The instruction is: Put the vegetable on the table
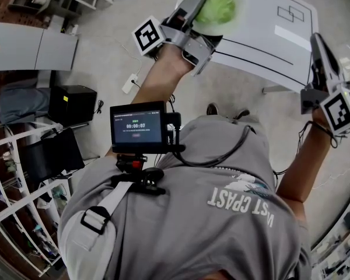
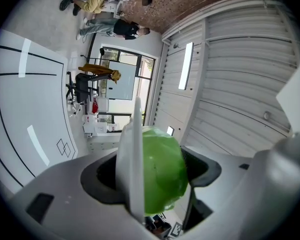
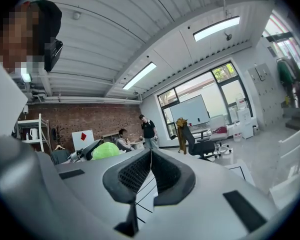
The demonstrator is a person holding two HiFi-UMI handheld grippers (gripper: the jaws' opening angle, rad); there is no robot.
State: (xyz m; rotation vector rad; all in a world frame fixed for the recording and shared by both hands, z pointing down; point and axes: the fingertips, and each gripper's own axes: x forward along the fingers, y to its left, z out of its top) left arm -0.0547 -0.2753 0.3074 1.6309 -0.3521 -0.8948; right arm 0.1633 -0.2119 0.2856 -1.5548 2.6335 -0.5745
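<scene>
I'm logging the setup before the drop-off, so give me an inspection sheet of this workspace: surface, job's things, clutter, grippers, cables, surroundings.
Surface: white table with black lines.
Job's things: green cabbage, held over the table's corner.
Clutter: nothing seen on the table.
Grippers: left hand-held gripper shut on the green cabbage; right hand-held gripper shut, empty.
Cables: black cable from the chest screen; power strip on the floor.
Surroundings: white shelving, brick wall, office chair, people in the background.
</scene>
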